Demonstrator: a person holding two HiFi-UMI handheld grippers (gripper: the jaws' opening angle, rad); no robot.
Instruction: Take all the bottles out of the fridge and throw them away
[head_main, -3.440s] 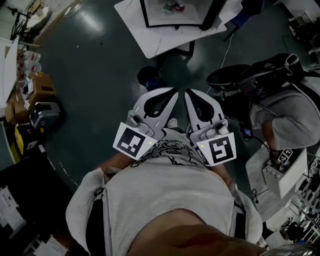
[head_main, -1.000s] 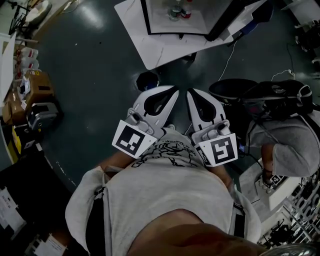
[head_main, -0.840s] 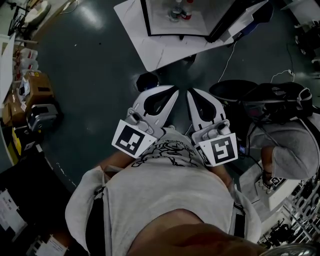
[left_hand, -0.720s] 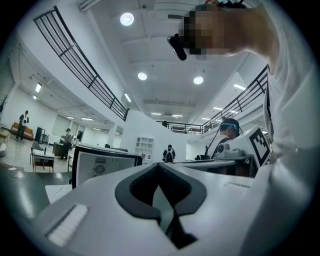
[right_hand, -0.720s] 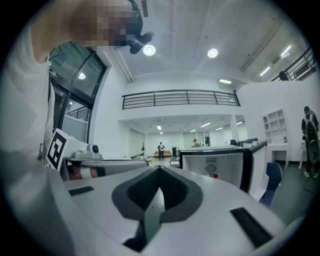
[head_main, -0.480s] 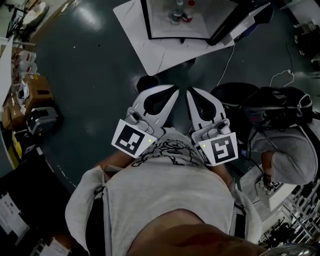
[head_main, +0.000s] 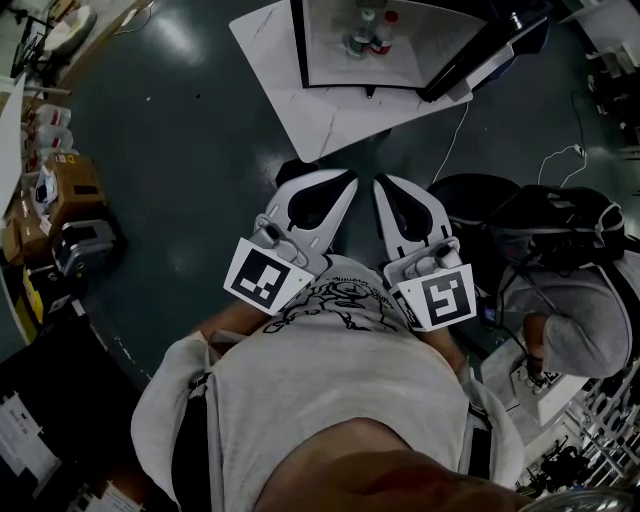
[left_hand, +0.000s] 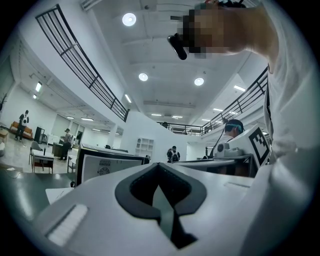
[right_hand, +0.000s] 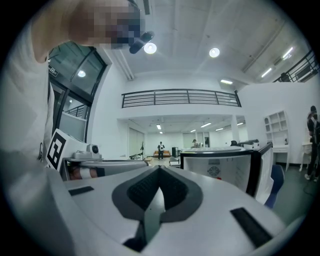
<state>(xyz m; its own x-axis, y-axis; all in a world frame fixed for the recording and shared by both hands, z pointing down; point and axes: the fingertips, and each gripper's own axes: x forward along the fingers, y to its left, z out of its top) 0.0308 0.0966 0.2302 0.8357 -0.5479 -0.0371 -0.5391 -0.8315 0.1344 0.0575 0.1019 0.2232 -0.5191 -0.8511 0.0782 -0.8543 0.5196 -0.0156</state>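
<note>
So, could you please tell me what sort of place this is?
Probably a large open lab or workshop hall: a balcony railing runs along an upper level, a white work table stands on a dark polished floor, and cardboard boxes sit at one side.

A dark green floor (head_main: 190, 130) spreads below me. At twelve o'clock stands a white table (head_main: 290, 70), with a thin cable (head_main: 455, 125) hanging off its right side. At nine o'clock sits a cardboard box (head_main: 72, 178). At three o'clock a black bag (head_main: 560, 215) lies beside a seated person in grey (head_main: 590, 310). Overhead are round ceiling lights (left_hand: 129, 19) and a balcony railing (right_hand: 180, 97).
</note>
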